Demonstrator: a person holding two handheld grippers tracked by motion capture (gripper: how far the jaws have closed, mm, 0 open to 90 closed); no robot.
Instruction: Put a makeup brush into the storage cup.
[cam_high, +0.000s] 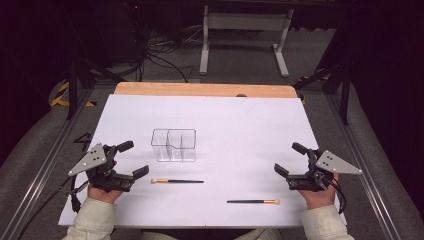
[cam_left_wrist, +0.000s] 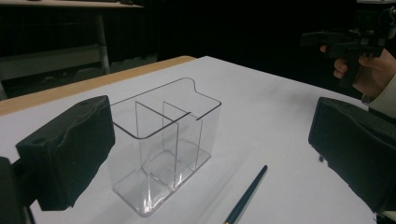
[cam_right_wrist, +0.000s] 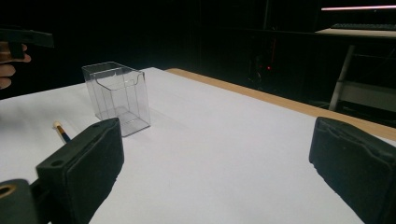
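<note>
A clear plastic organiser (cam_high: 174, 145) with three compartments stands upright and empty near the table's middle (cam_left_wrist: 163, 140) (cam_right_wrist: 119, 95). Two dark brushes with tan tips lie flat on the white sheet: one (cam_high: 177, 181) just in front of the organiser (cam_left_wrist: 245, 196) (cam_right_wrist: 60, 131), the other (cam_high: 253, 201) nearer the front right. My left gripper (cam_high: 132, 159) rests at the left, open and empty, left of the first brush. My right gripper (cam_high: 290, 159) rests at the right, open and empty, right of the second brush.
The white sheet (cam_high: 240, 125) covers the table, with a wooden edge (cam_high: 205, 89) at the far side. Metal rails run along both table sides. A white stand's legs (cam_high: 245, 40) and cables lie on the floor beyond.
</note>
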